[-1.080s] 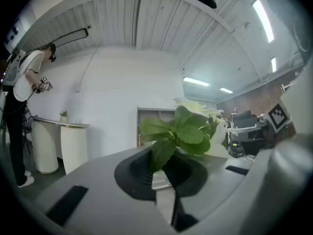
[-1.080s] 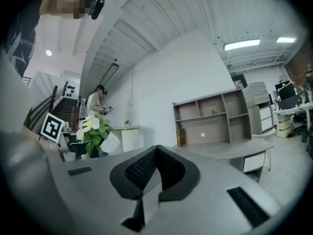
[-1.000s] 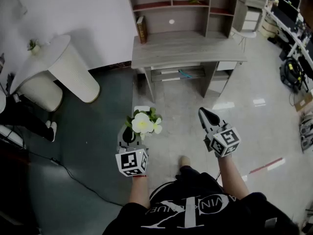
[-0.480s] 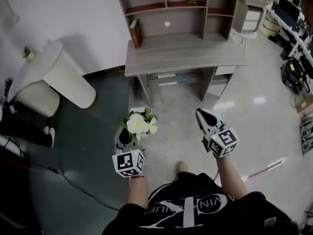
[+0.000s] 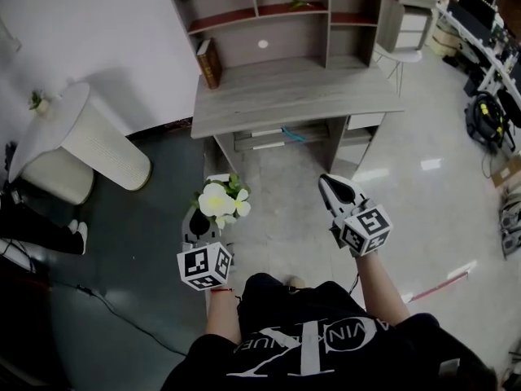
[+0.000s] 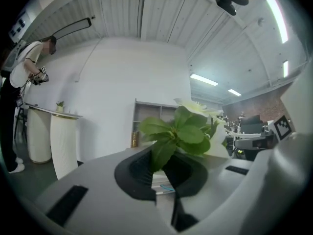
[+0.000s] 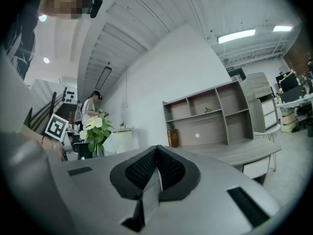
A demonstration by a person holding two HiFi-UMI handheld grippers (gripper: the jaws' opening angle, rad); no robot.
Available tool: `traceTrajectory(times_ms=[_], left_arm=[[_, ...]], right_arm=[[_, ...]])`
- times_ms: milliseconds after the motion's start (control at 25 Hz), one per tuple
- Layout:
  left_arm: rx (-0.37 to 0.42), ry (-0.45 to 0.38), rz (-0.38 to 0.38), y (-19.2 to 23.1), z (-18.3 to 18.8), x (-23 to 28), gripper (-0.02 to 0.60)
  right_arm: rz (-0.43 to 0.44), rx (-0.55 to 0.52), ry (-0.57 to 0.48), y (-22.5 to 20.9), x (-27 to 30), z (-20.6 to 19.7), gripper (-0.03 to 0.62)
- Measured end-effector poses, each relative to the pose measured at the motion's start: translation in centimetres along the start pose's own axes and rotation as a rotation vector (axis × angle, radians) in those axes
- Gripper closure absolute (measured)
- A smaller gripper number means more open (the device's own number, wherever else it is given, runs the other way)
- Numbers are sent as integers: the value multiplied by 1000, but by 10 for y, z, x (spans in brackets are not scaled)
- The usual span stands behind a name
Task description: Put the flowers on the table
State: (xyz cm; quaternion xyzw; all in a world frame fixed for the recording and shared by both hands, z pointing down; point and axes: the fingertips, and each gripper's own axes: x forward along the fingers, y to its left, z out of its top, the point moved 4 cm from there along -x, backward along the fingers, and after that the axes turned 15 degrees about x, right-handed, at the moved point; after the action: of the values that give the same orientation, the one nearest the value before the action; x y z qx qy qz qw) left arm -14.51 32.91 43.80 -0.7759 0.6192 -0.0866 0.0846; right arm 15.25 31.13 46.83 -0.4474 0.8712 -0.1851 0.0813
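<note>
White flowers with green leaves (image 5: pixel 220 201) stand upright out of my left gripper (image 5: pixel 203 218), which is shut on their stems. In the left gripper view the leaves and flowers (image 6: pixel 183 129) rise straight from between the closed jaws. My right gripper (image 5: pixel 336 192) is shut and holds nothing; its pads meet in the right gripper view (image 7: pixel 155 173). The grey wooden desk (image 5: pixel 293 96) with a shelf unit on top lies ahead of both grippers, some way off. From the right gripper view the flowers (image 7: pixel 96 129) show at the left.
A brown book (image 5: pixel 209 62) stands on the desk's left end. A white ribbed round table (image 5: pixel 77 133) with a small plant (image 5: pixel 37 100) is at the left. A white chair (image 5: pixel 399 55) and cluttered workstations (image 5: pixel 488 63) are at the right. A person (image 6: pixel 22 77) stands far left.
Both grippers and the flowers have moved forward toward the desk, which now lies lower and nearer in the head view. Neither gripper's grip has changed.
</note>
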Motion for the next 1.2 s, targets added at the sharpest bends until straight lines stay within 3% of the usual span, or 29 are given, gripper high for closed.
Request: traceTrajectory(times_ms=[240,560,880,1200], left_arm=[[-22,0,-9,-1,6,23,554],[-67,11,-48,0,-15,83,554],[-29,26,-118,12,-15,157,554],[-58,26,-115,49,-16,222,554]], right_arm=[[-41,44,-20,-25,-2,7,583],[-77,27,-16,-55,24,5,583],[-93,18,-13,-81,92,31,583],[-111,24,45,-102,153,35,583]])
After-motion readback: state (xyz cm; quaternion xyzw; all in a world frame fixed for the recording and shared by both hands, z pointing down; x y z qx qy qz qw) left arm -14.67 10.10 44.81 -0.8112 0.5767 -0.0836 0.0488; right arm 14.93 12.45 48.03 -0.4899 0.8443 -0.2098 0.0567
